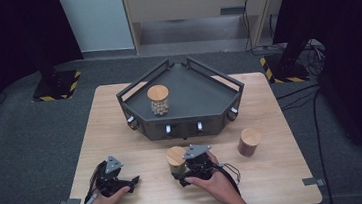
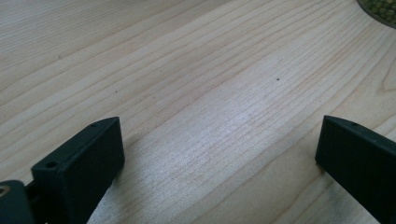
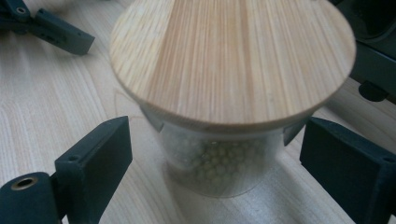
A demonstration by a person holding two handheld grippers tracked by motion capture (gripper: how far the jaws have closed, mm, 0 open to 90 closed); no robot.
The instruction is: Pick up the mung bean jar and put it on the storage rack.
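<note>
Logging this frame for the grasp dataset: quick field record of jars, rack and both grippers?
work in hand: right gripper lined up on the jar of green beans, wooden lid on
right jaws: open, either side of the glass, a gap showing on each side
left gripper: open, low over bare table, nothing between its jaws
brown jar: upright on the table, right of the right gripper, apart from it
third jar: upright on the dark grey rack, lidded

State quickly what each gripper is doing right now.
Left gripper: open, nothing between its jaws.
Right gripper: open, jaws either side of the green-bean jar, not yet pressing it.
</note>
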